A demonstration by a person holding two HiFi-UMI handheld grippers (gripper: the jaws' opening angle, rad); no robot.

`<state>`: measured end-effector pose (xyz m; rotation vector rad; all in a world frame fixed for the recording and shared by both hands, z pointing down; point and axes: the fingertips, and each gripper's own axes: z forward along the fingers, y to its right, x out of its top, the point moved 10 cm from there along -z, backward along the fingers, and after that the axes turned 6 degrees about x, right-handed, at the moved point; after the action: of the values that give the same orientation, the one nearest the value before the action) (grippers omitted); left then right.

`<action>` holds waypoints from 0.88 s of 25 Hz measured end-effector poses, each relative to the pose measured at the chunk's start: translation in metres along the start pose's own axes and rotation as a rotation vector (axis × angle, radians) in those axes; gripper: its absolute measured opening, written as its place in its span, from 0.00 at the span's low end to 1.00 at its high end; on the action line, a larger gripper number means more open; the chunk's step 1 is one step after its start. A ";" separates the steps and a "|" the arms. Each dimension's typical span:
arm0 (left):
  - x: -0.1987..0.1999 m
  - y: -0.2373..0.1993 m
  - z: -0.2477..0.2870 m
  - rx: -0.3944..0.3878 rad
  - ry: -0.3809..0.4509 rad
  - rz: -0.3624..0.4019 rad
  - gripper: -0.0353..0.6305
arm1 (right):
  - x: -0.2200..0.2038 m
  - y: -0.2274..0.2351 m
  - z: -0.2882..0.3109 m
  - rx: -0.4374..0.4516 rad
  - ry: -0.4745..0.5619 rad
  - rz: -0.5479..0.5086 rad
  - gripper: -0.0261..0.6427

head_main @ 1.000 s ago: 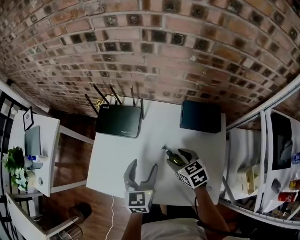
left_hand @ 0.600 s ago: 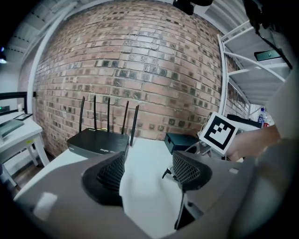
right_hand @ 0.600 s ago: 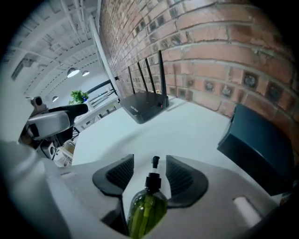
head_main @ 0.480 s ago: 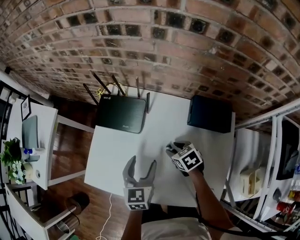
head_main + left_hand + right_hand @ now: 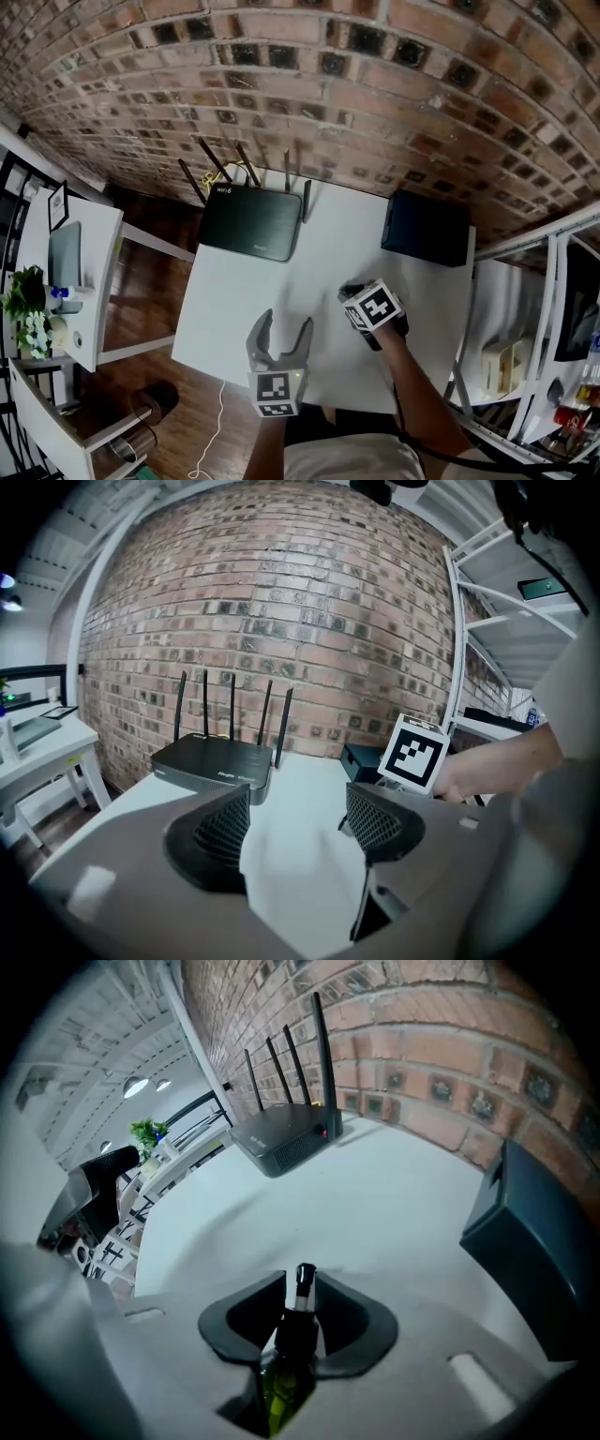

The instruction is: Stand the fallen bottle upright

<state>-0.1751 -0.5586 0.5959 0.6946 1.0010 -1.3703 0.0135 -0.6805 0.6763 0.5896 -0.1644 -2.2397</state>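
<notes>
In the right gripper view a small green glass bottle (image 5: 289, 1365) with a dark neck and black cap lies between the jaws, its cap pointing away from the camera. My right gripper (image 5: 298, 1321) is shut on its neck and shoulder. Seen from the head view, the right gripper (image 5: 352, 298) points steeply down at the white table (image 5: 234, 300) and covers the bottle. My left gripper (image 5: 278, 336) hovers near the table's front edge, open with nothing between its fingers. It is also in the left gripper view (image 5: 295, 822), with the right gripper's marker cube (image 5: 414, 752) beyond it.
A black router (image 5: 251, 222) with several antennas stands at the table's back left, and a black box (image 5: 426, 229) at the back right. A brick wall runs behind. White shelving (image 5: 525, 328) stands to the right, and a side table with a plant (image 5: 28, 309) to the left.
The right gripper has come down over the lying bottle and closed on it, so the bottle is now hidden in the head view. The left gripper has barely shifted.
</notes>
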 end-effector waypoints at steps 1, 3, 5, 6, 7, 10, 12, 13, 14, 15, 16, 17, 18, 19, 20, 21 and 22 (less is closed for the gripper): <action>0.000 0.000 -0.002 0.001 0.002 0.000 0.57 | 0.000 -0.001 -0.002 0.000 0.006 -0.001 0.17; 0.002 0.001 -0.004 -0.002 0.009 -0.001 0.57 | -0.001 -0.004 -0.009 0.005 0.031 0.002 0.16; 0.004 0.003 -0.007 -0.009 0.018 0.003 0.57 | -0.002 -0.009 -0.018 0.021 0.073 0.008 0.16; 0.006 0.004 -0.008 -0.012 0.023 0.007 0.57 | -0.002 -0.011 -0.024 0.032 0.100 0.008 0.16; 0.007 0.005 -0.010 -0.017 0.028 0.011 0.57 | -0.003 -0.014 -0.031 0.044 0.131 0.003 0.16; 0.011 0.009 -0.015 -0.034 0.043 0.022 0.57 | -0.008 -0.021 -0.056 0.050 0.225 -0.018 0.16; 0.013 0.011 -0.017 -0.048 0.052 0.028 0.56 | -0.015 -0.025 -0.072 0.045 0.282 -0.033 0.15; 0.014 0.012 -0.018 -0.057 0.056 0.033 0.56 | -0.019 -0.027 -0.079 0.045 0.309 -0.048 0.15; 0.015 0.014 -0.020 -0.066 0.060 0.039 0.56 | -0.024 -0.029 -0.085 0.048 0.334 -0.069 0.15; 0.015 0.017 -0.021 -0.075 0.063 0.046 0.56 | -0.030 -0.031 -0.091 0.053 0.358 -0.094 0.15; 0.015 0.019 -0.023 -0.084 0.065 0.052 0.56 | -0.036 -0.033 -0.096 0.060 0.380 -0.123 0.15; 0.015 0.021 -0.026 -0.094 0.067 0.057 0.56 | -0.041 -0.036 -0.101 0.068 0.400 -0.155 0.15; 0.016 0.024 -0.028 -0.105 0.070 0.063 0.56 | -0.047 -0.040 -0.105 0.074 0.419 -0.188 0.15; 0.016 0.026 -0.030 -0.117 0.073 0.071 0.56 | -0.053 -0.043 -0.109 0.078 0.436 -0.220 0.15; 0.017 0.028 -0.032 -0.129 0.077 0.079 0.56 | -0.059 -0.047 -0.113 0.080 0.451 -0.249 0.15; 0.018 0.030 -0.034 -0.140 0.083 0.087 0.56 | -0.065 -0.050 -0.117 0.079 0.463 -0.277 0.15; 0.019 0.032 -0.036 -0.152 0.089 0.095 0.56 | -0.071 -0.053 -0.120 0.076 0.471 -0.305 0.15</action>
<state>-0.1513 -0.5319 0.5588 0.6847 1.1160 -1.1762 0.0740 -0.5841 0.5797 1.2320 0.0874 -2.3155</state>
